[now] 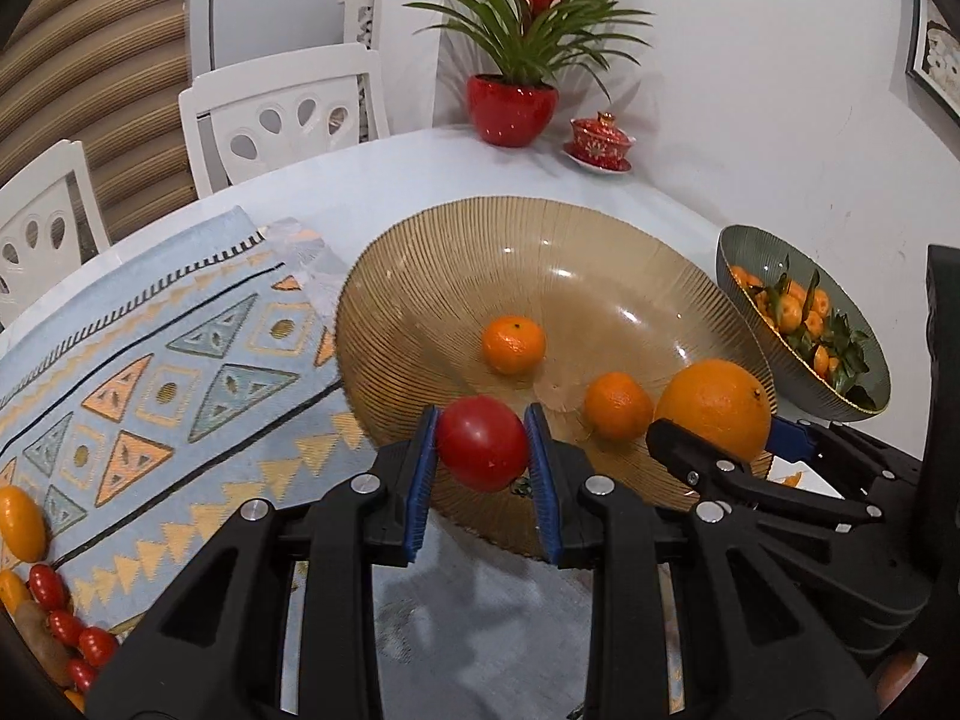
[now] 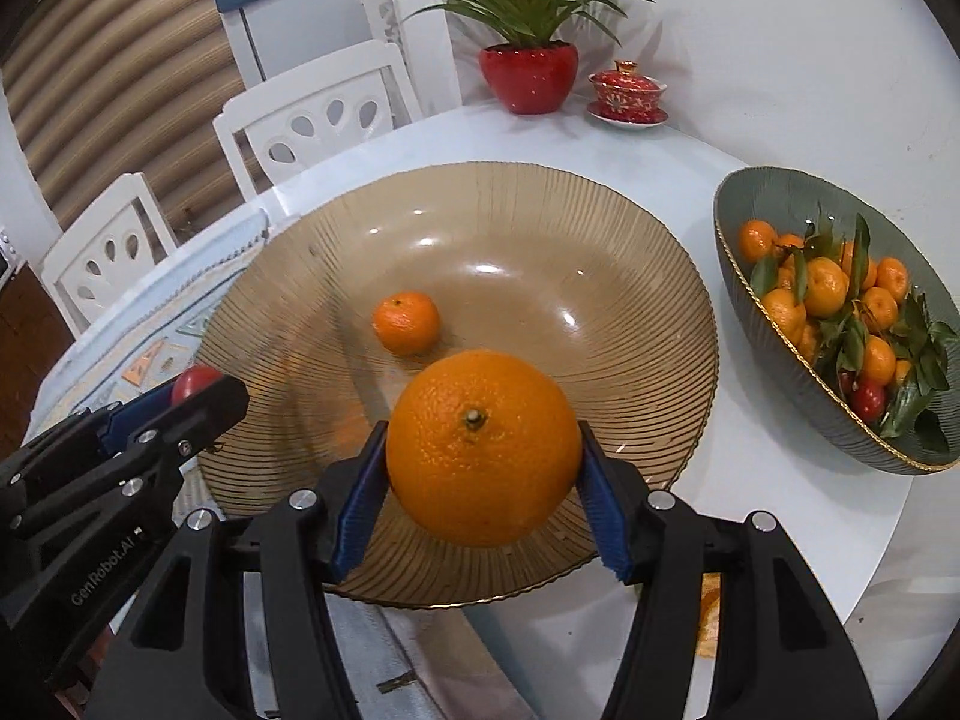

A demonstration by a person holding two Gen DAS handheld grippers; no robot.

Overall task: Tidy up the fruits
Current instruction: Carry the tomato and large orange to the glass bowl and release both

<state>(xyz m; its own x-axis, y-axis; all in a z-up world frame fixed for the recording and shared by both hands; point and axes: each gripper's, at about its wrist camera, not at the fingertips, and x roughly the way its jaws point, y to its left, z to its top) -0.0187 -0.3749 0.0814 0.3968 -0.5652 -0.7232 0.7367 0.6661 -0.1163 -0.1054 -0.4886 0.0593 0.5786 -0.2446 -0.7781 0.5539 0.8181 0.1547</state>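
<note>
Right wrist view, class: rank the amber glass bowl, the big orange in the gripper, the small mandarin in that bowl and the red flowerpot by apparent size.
1. amber glass bowl
2. big orange, though it sits nearest the camera, which inflates it
3. red flowerpot, far back, so its true size is unsure
4. small mandarin

potted plant (image 1: pixel 521 54), lidded red cup (image 1: pixel 598 141), white chairs (image 1: pixel 288 114)

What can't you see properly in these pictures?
- Right wrist view: the second small orange in the amber bowl is hidden behind the big orange.
- Right wrist view: the tomato is mostly covered by the left gripper.
- Left wrist view: the loose fruit pile is cut off by the picture's edge.
- Left wrist view: the green bowl is partly blocked by the right gripper.
</note>
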